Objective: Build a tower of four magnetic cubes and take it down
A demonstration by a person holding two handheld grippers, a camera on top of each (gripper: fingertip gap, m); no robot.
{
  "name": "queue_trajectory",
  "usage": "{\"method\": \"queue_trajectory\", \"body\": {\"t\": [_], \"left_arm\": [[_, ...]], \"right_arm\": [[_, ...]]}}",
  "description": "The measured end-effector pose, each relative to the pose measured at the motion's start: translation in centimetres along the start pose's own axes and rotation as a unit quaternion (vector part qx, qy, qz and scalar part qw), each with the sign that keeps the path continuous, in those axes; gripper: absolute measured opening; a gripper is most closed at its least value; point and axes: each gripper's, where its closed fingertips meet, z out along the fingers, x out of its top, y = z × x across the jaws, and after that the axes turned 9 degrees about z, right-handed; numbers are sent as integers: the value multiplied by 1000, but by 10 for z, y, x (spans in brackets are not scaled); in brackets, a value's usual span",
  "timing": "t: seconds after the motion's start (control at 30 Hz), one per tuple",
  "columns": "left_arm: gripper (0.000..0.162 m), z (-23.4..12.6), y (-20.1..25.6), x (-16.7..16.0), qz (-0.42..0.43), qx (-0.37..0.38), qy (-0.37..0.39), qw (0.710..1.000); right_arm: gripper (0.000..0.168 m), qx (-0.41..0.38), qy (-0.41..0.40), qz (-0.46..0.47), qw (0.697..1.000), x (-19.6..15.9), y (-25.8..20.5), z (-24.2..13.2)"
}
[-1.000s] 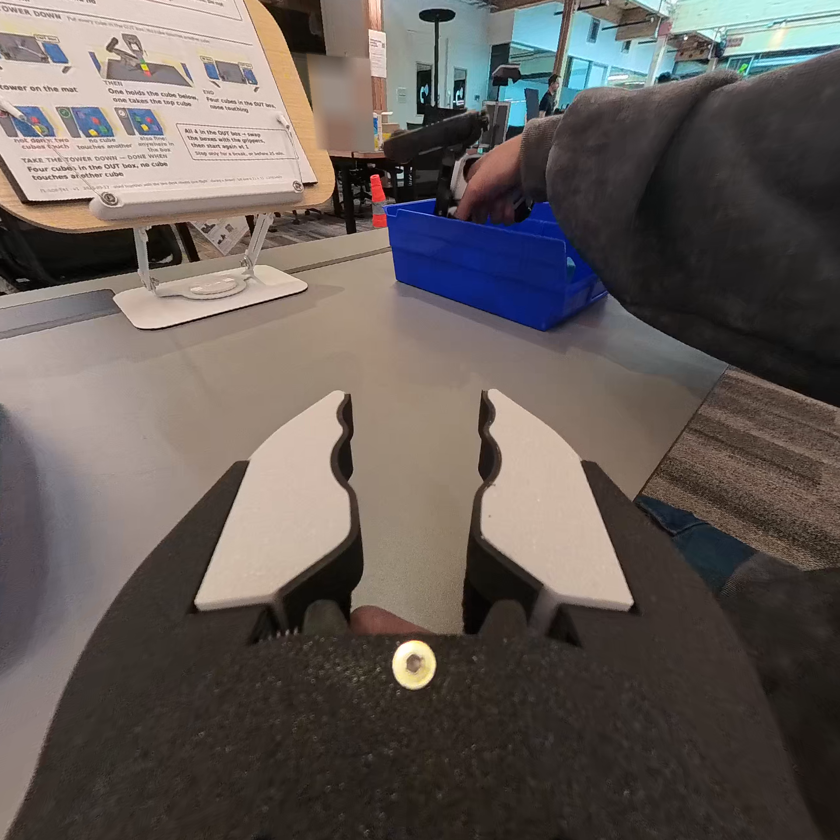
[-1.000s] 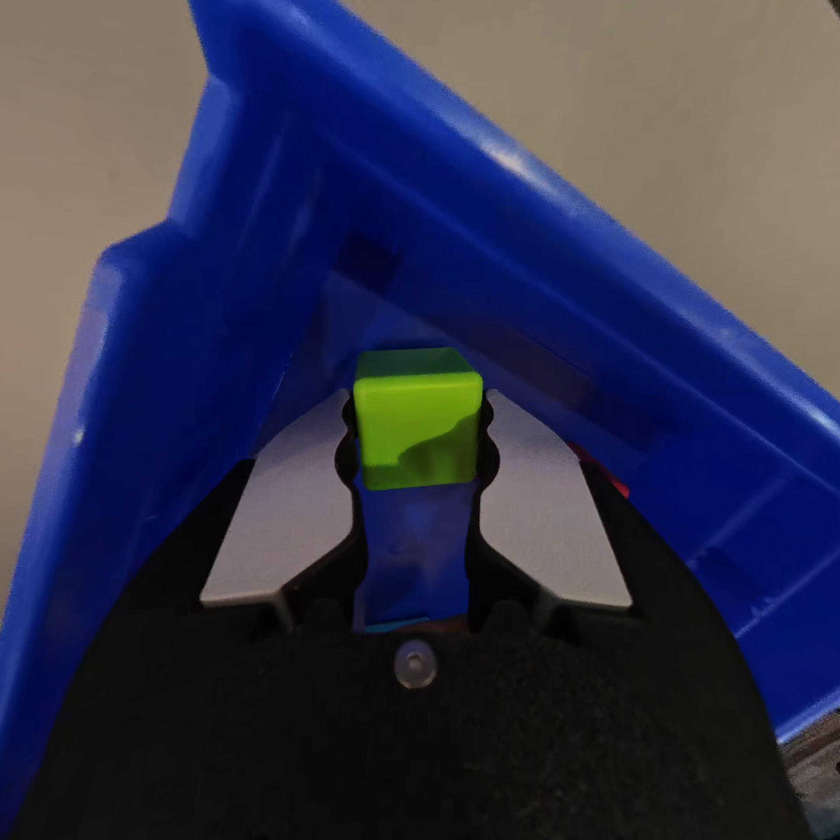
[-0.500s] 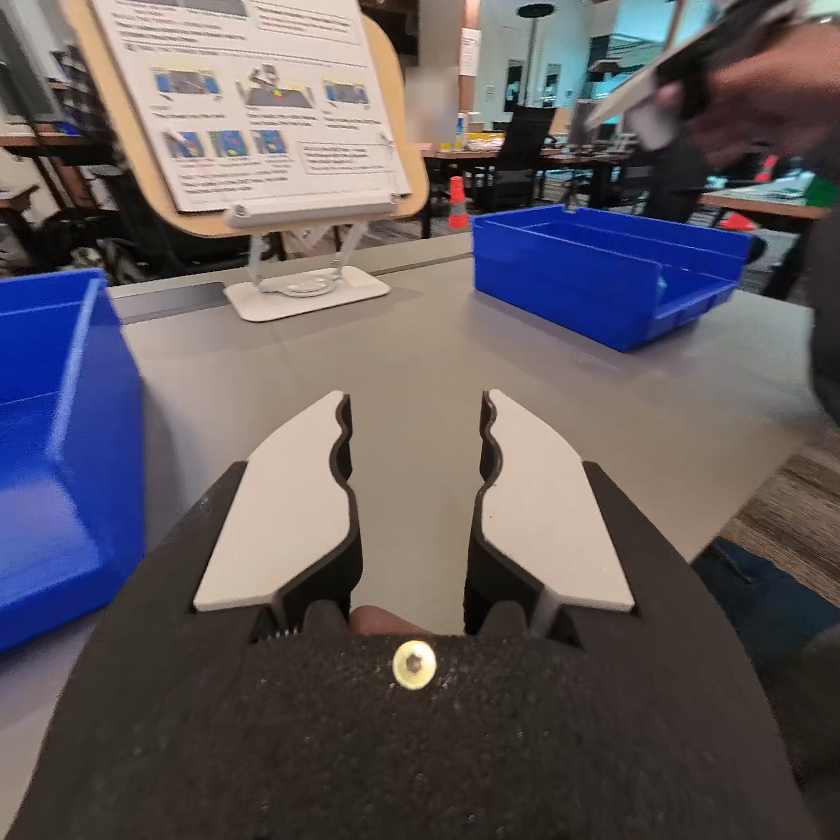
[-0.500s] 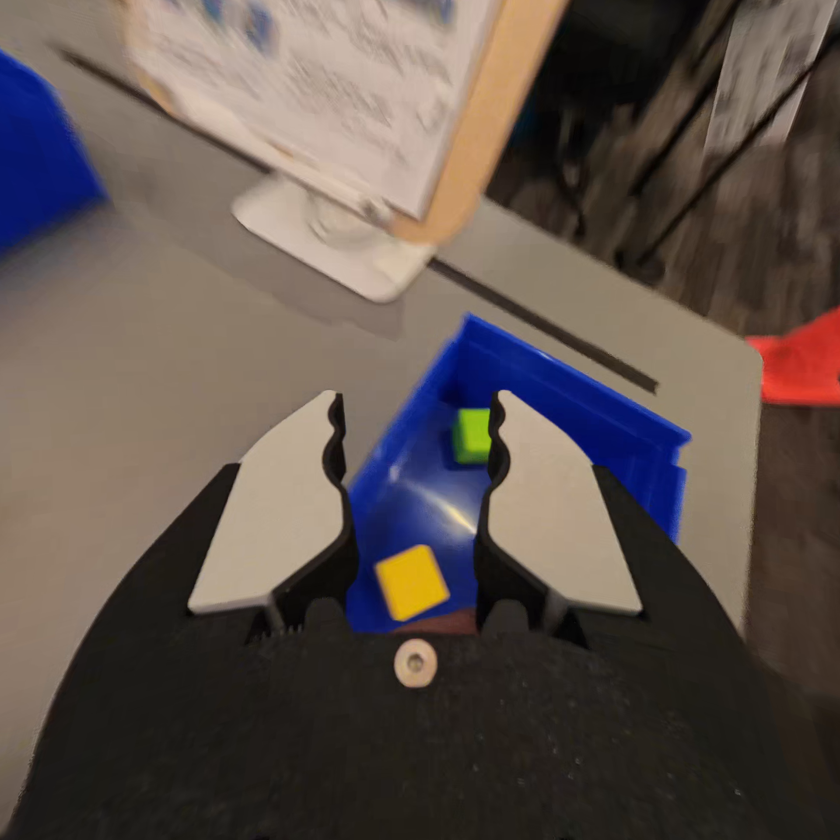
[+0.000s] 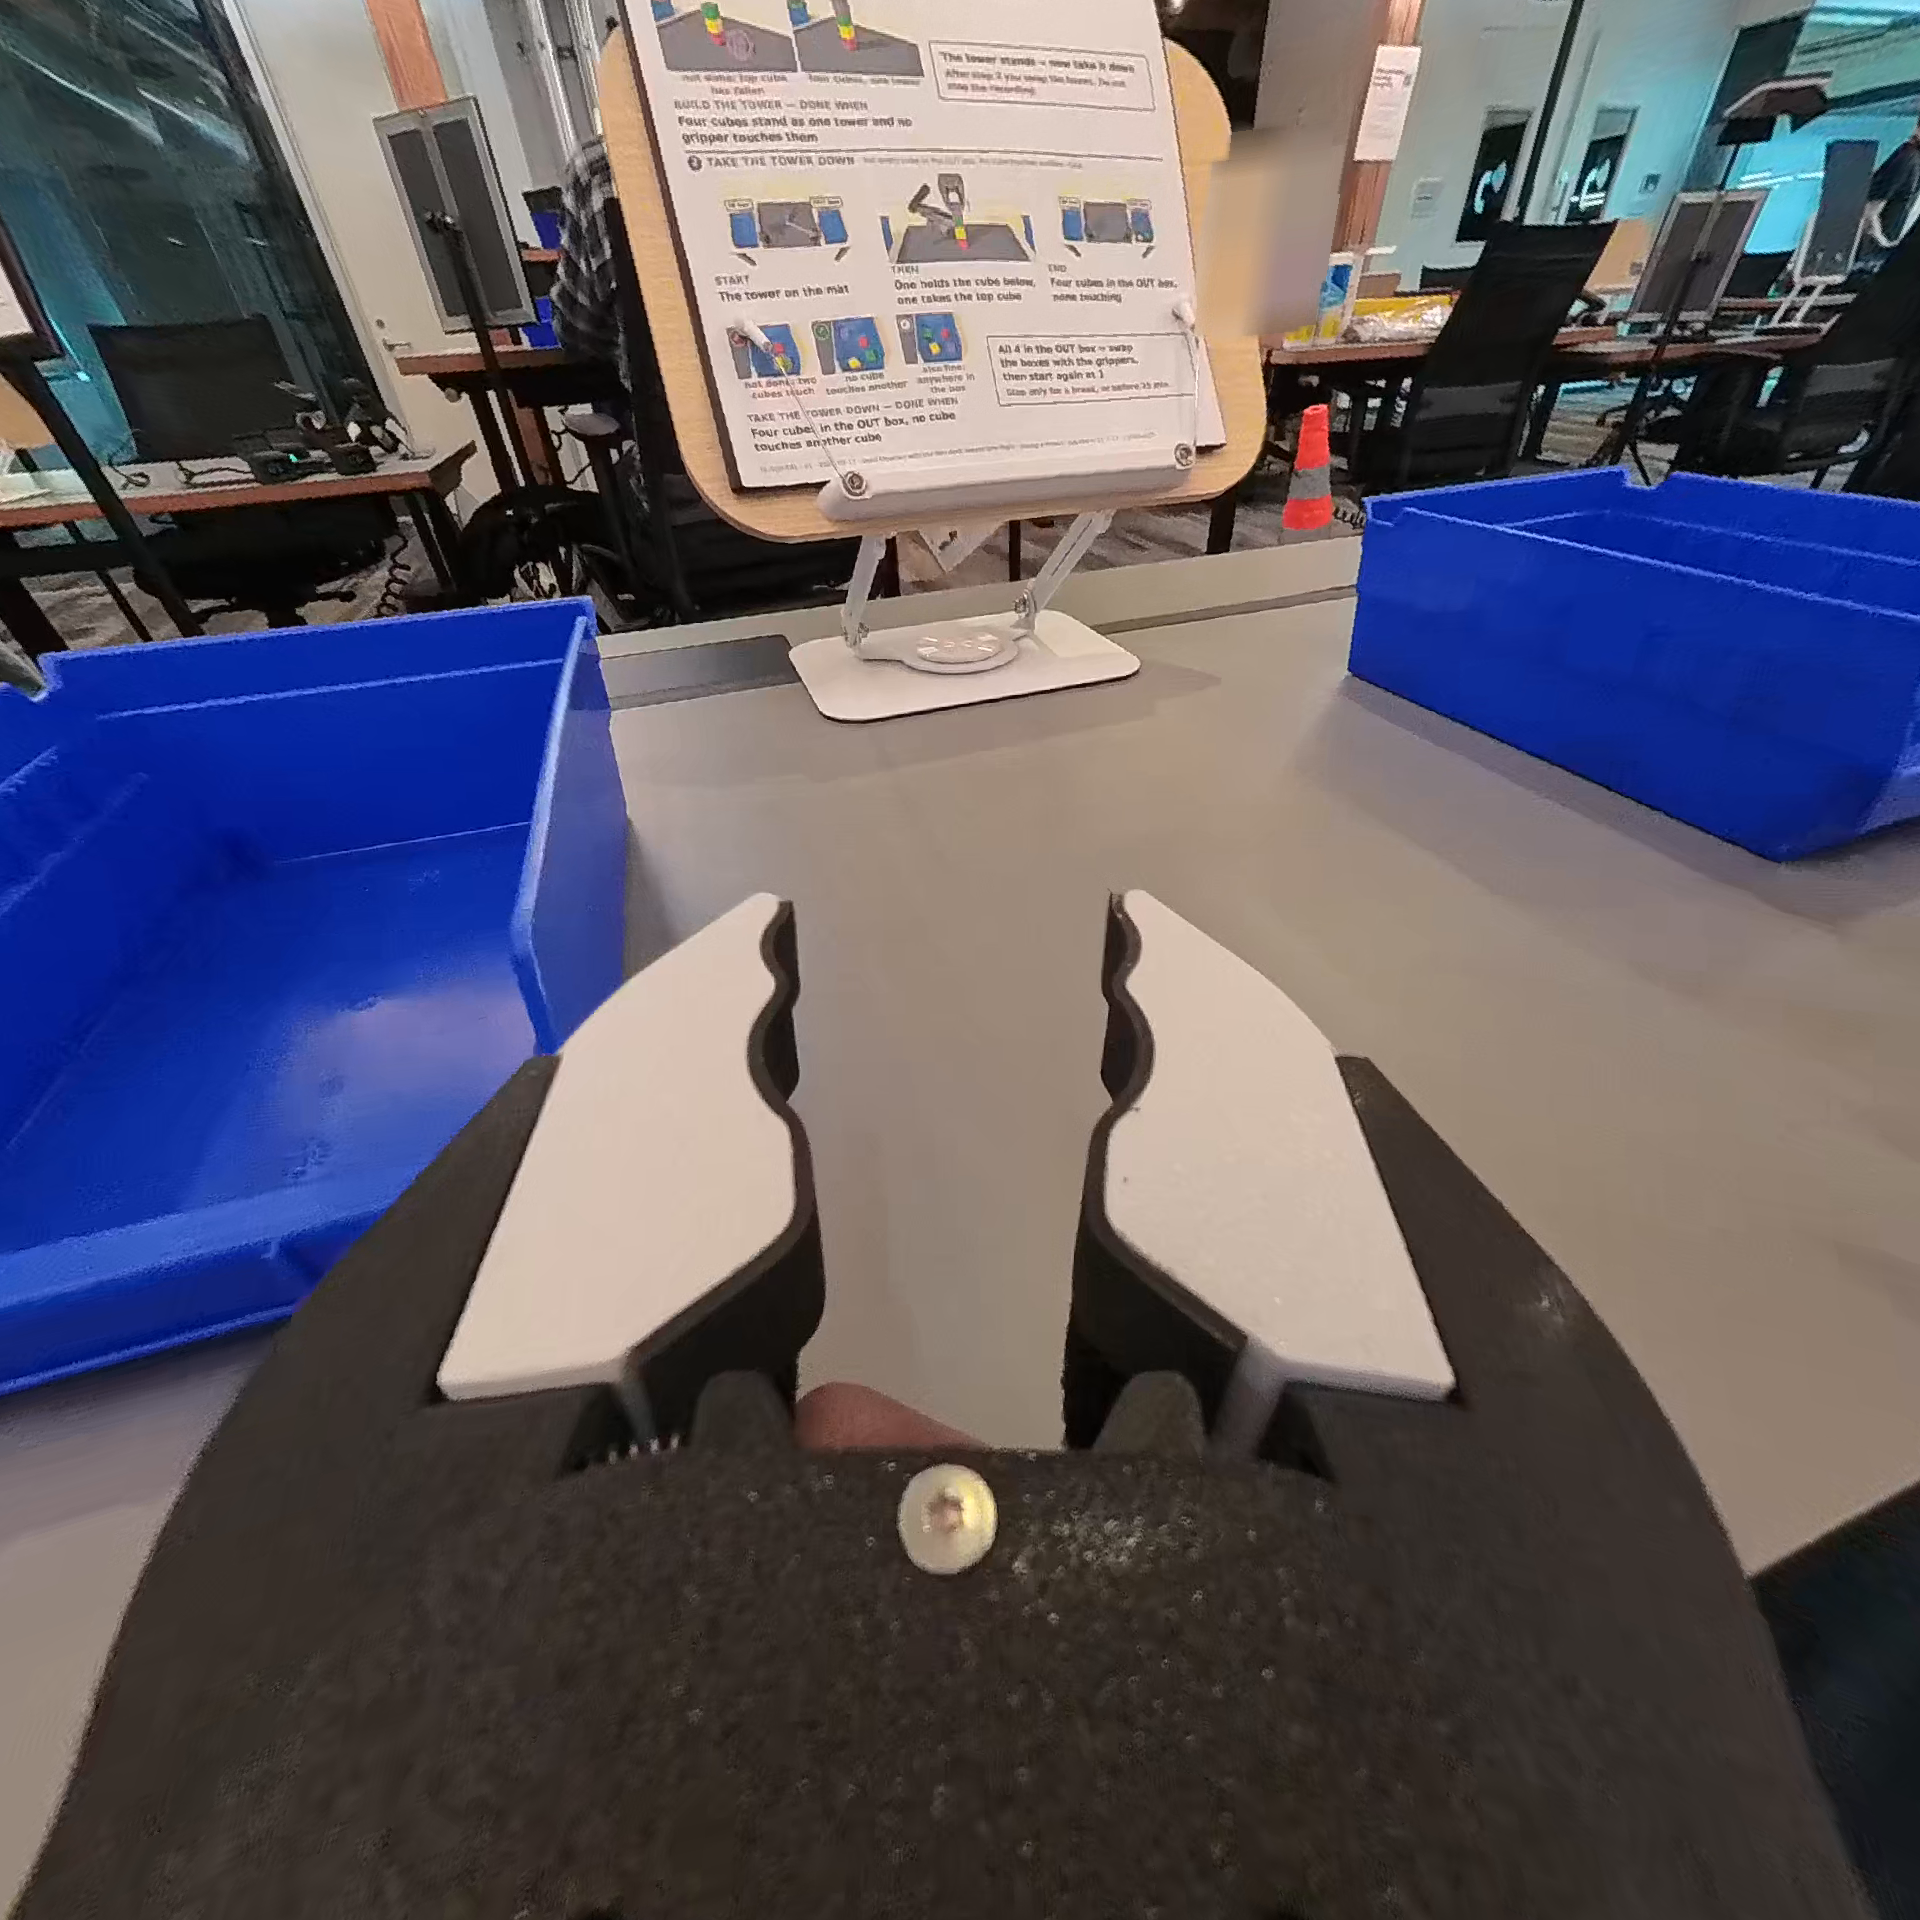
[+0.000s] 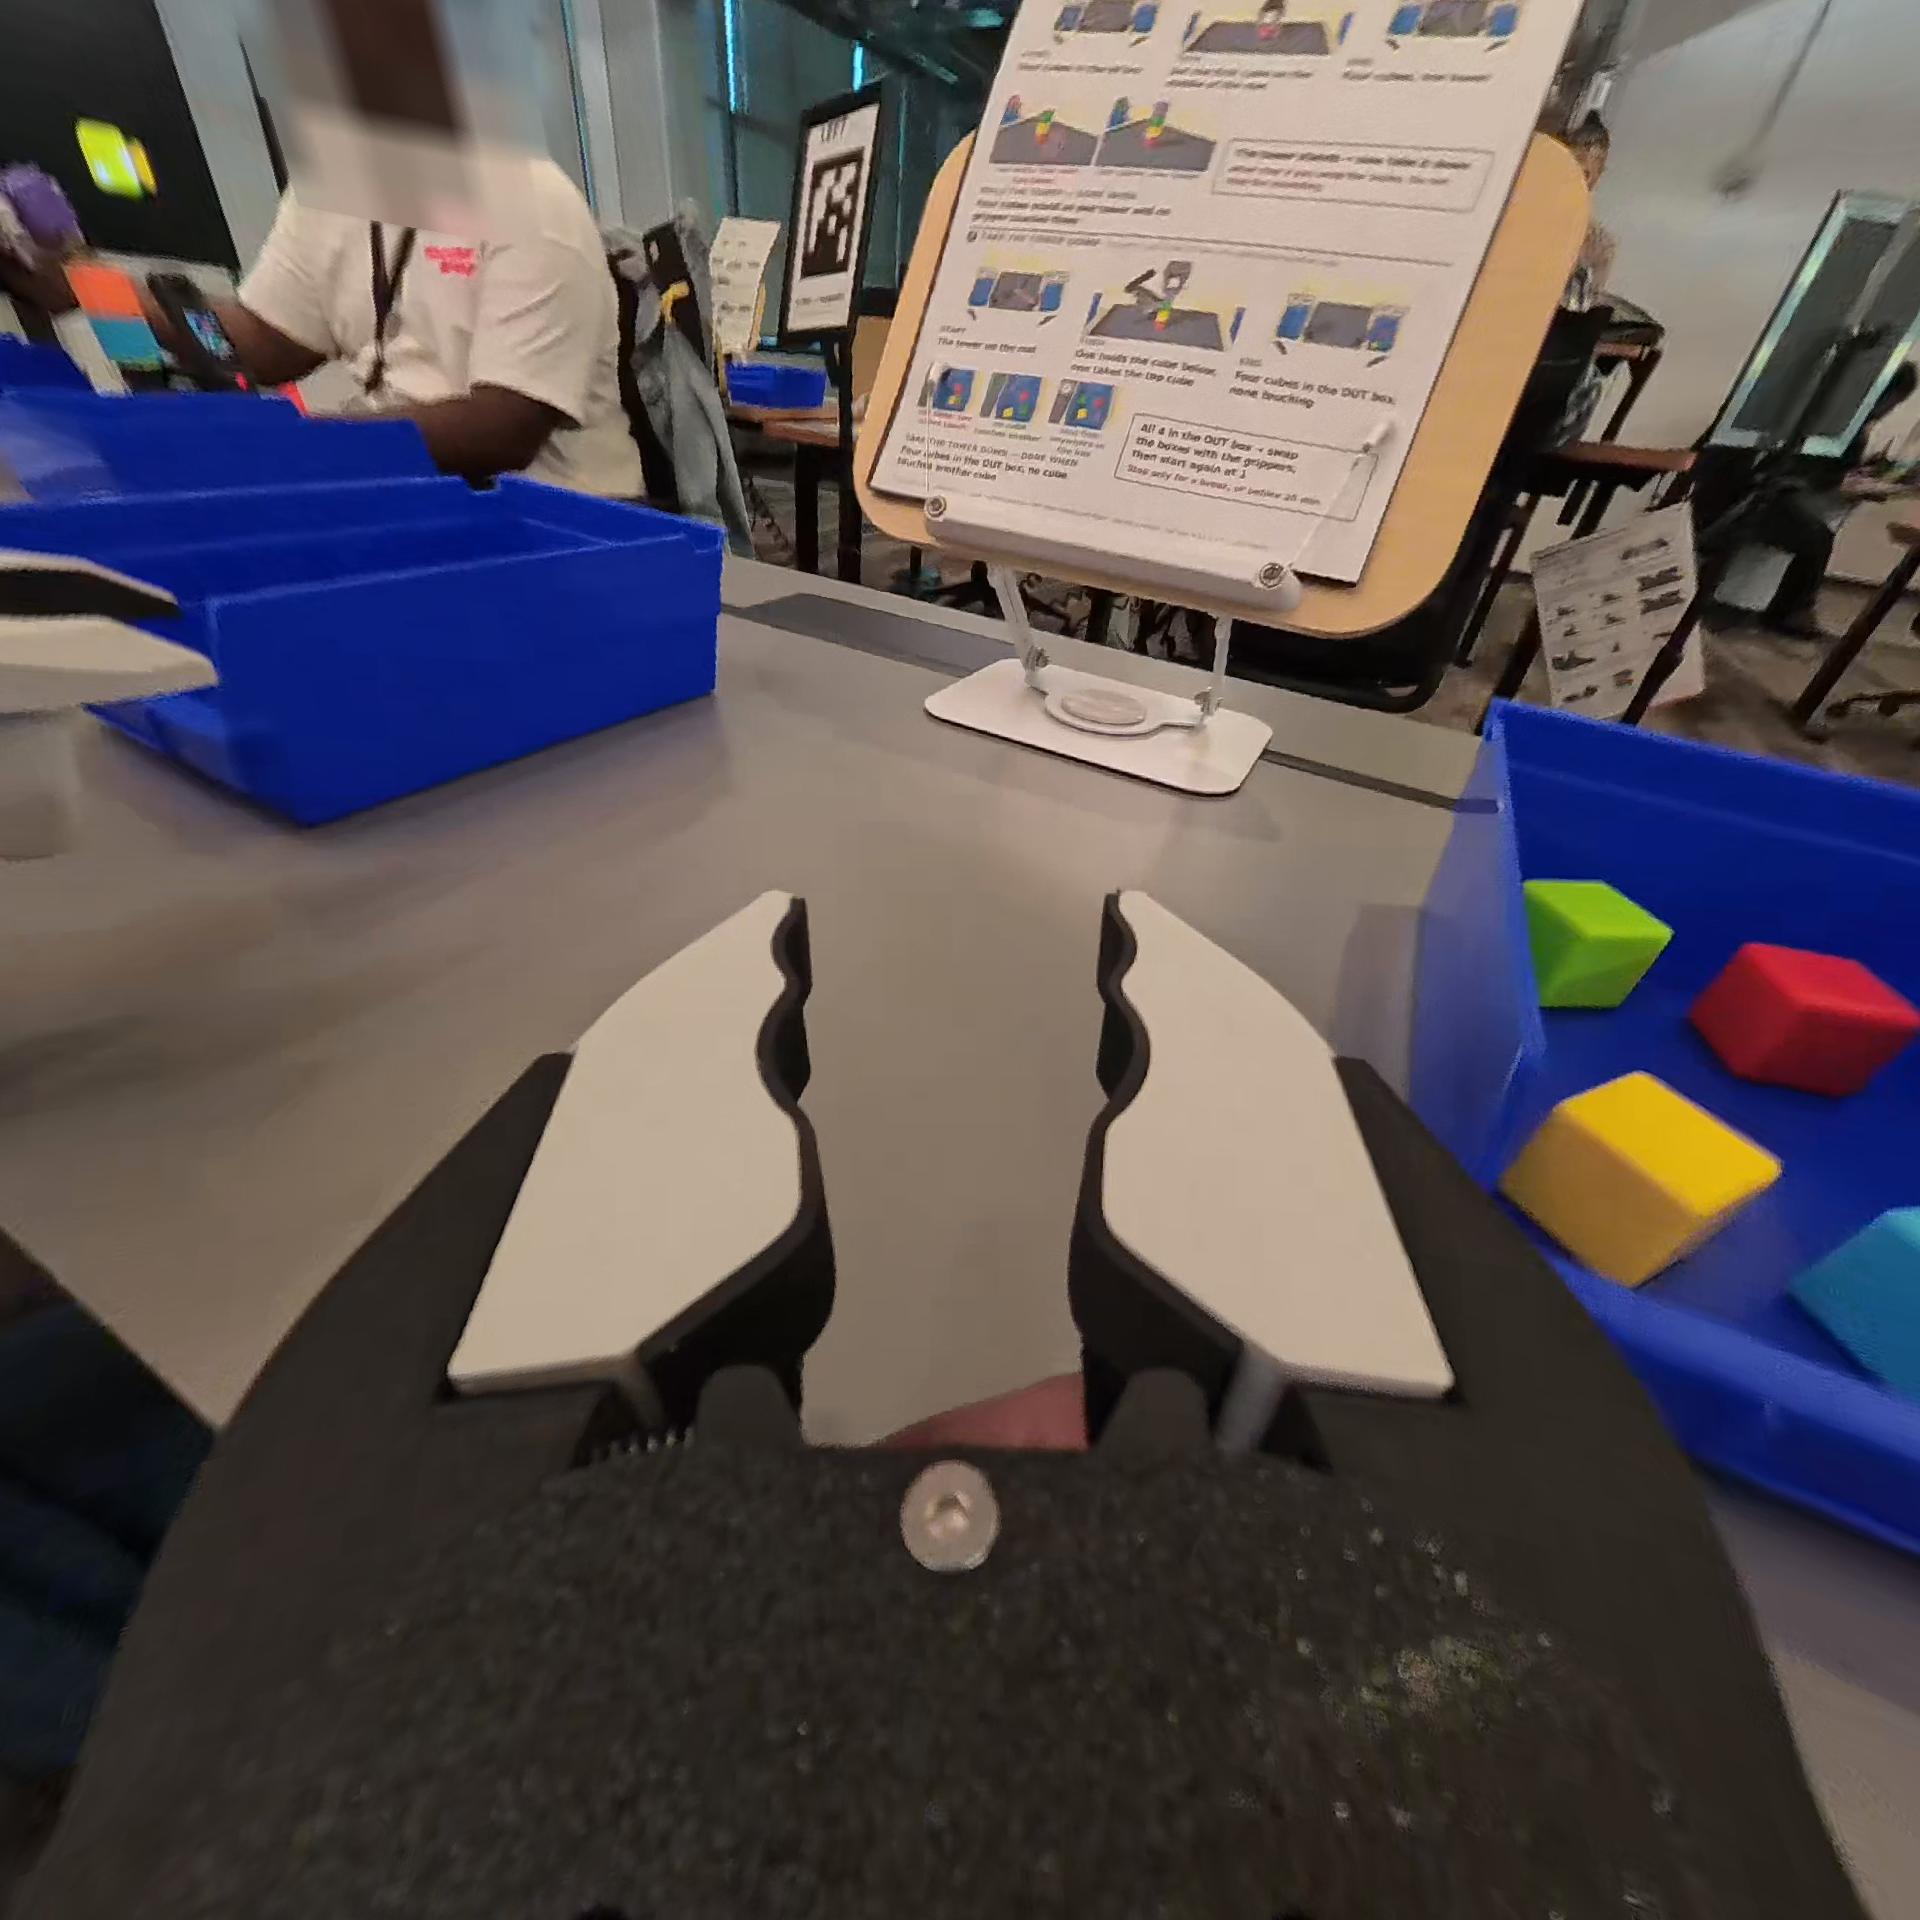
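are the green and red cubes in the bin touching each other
Apart. The right wrist view shows a strip of blue bin floor between the green cube and the red cube.

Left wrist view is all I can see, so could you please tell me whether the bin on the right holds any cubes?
Observer: Yes. The right bin holds four: a green cube, a red cube, a yellow cube and a light blue cube, the last cut off by the picture's edge.
Operator: Thank you. Is the right tool holding anything?
Observer: No. The right tool is open and empty, over the bare table to the left of that bin.
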Motion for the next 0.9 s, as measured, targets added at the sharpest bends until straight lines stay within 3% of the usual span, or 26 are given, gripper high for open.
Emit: {"method": "queue_trajectory", "body": {"t": [0.33, 0.9], "left_arm": [[56, 2, 19, -5, 0, -18, -4, 1000], [55, 7, 13, -15, -11, -22, -16, 1000]], "right_arm": [[53, 32, -40, 52, 997, -33, -4, 3], [50, 34, -46, 38, 998, -34, -1, 6]]}}
